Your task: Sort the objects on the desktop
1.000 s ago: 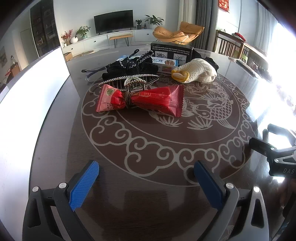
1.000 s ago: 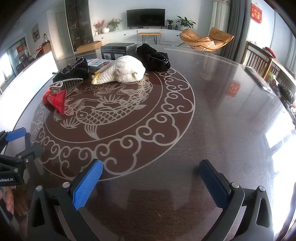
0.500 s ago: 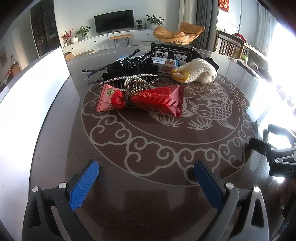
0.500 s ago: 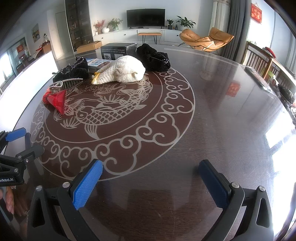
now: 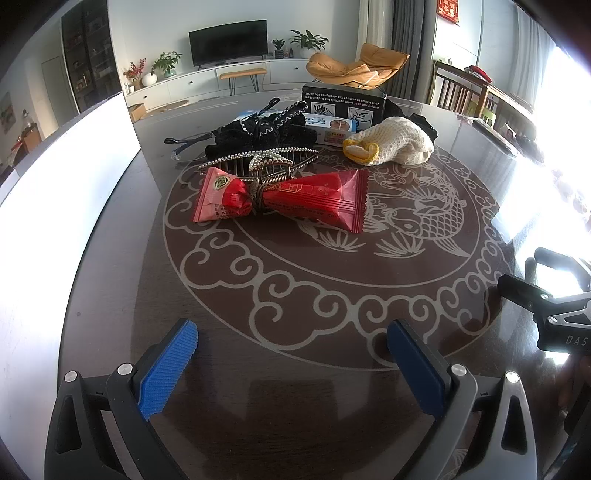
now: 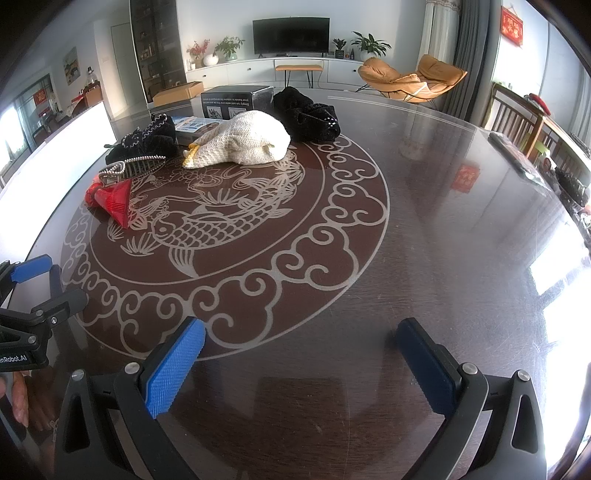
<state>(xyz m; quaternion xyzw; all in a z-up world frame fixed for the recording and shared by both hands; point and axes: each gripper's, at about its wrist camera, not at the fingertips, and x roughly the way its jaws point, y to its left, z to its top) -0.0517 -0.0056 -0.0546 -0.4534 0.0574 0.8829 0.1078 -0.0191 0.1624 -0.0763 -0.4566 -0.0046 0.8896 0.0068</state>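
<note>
At twelve o'clock, red snack packet [image 5: 280, 199] and what may be a hair claw [image 5: 258, 162] are lying unmoved; both grippers' fingers [image 5: 168, 369] are still staying spread, empty: sorting unstarted.

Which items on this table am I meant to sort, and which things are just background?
To sort:
red snack packet
pearl hair claw
black scrunchie
cream knitted mitt
black box
black fabric bundle

Background:
television
orange lounge chair
potted plants
</note>
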